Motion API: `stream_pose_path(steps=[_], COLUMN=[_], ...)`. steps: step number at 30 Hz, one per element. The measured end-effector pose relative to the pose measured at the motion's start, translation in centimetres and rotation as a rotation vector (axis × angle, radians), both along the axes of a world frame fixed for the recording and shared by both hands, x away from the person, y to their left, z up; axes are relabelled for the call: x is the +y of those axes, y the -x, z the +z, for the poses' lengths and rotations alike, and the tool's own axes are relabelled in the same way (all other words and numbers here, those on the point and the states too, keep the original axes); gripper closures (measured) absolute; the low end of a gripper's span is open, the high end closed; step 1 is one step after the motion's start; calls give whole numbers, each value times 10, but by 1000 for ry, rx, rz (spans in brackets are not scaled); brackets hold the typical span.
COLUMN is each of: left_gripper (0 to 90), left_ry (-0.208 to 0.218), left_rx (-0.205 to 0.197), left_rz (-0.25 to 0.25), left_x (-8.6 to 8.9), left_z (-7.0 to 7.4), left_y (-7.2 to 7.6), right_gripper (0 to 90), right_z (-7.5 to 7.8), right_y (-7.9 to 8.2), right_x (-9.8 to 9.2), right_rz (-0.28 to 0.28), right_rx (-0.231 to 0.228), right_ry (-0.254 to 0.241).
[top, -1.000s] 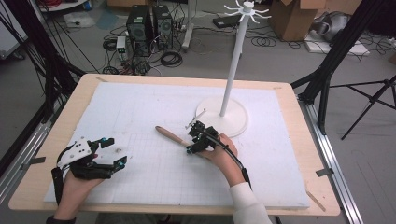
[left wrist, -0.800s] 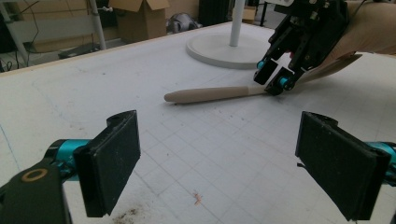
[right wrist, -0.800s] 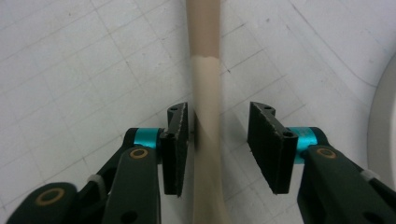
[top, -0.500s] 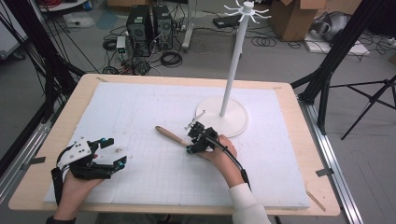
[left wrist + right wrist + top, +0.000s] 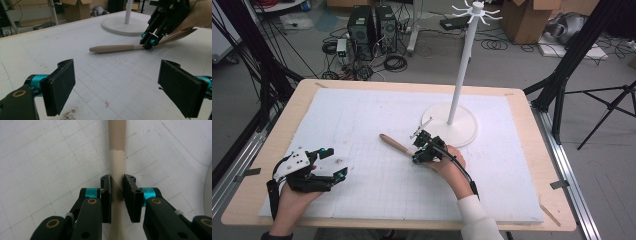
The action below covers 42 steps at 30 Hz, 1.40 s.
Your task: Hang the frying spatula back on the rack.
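High view looks down and forward over the whole counter [image 5: 362, 107]. Left gripper view sits low, sharing the spatula [image 5: 117, 48] with the close-up right gripper view.

No writing, label, brand, number or sign could be read in any view. The white mat [image 5: 362, 125] on the table carried only a faint printed grid of lines, without figures or letters. The cardboard boxes [image 5: 527, 20] on the floor behind the table showed plain sides, and any marks on the dark computer cases [image 5: 372, 25] were too small to make out.
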<state>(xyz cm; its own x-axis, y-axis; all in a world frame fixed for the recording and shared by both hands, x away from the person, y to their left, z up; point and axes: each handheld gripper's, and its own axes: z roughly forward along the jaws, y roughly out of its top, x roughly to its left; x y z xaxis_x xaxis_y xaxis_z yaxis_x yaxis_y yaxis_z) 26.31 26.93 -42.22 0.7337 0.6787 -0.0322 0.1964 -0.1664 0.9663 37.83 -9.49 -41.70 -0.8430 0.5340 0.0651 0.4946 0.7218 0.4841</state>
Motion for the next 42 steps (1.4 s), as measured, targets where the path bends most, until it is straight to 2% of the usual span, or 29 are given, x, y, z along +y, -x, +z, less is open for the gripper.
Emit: stream_pose_path(steps=[7, 11, 12, 13, 14, 16, 20, 23, 27, 28, 29, 32, 37, 40, 41, 42], left_gripper=[149, 150, 151, 151, 151, 151, 154, 155, 156, 156, 156, 156, 156, 156, 156, 155], left_ry=[-1, -1, -3, -3, -3, -1, 1, 6, 14, 15, 19, 29, 36, 46, 49, 47], left_rx=[0, 3, 2, 2, 1, 1, -4, -5, -10, -12, -13, -16, -29, -38, -40, -44], left_rz=[4, 3, 2, 2, 3, 3, 2, 2, -1, -1, -5, -7, -16, -22, -23, -26], left_x=[1, 1, 1, 1, 0, 0, 0, 0, -1, -1, -2, -3, -7, -9, -10, -10], left_z=[0, 0, 0, 0, 0, 0, 2, 2, 4, 4, 5, 6, 11, 14, 15, 16], left_y=[0, 0, 0, 0, 0, 1, 2, 2, 3, 3, 4, 5, 6, 8, 8, 8], right_gripper=[770, 771, 771, 771, 772, 772, 772, 772, 772, 772, 772, 772, 772, 772, 772, 772], right_z=[2, 9, 13, 13, 18, 21, 35, 40, 50, 52, 57, 60, 68, 71, 71, 72], right_y=[0, 1, 4, 4, 7, 8, 16, 21, 31, 34, 39, 44, 56, 67, 67, 72], right_x=[-3, -7, -9, -9, -11, -12, -15, -16, -21, -21, -24, -28, -39, -49, -49, -54], right_rz=[6, 12, 17, 17, 22, 25, 46, 49, 59, 56, 49, 42, 4, -14, -14, -18], right_rx=[-1, -18, -24, -24, -44, -53, -96, -108, -147, -160, -193, -211, -280, -326, -326, -346], right_ry=[-8, -48, -75, -75, -98, -105, -159, -186, -227, -233, -247, -279, -328, -381, -381, -400])
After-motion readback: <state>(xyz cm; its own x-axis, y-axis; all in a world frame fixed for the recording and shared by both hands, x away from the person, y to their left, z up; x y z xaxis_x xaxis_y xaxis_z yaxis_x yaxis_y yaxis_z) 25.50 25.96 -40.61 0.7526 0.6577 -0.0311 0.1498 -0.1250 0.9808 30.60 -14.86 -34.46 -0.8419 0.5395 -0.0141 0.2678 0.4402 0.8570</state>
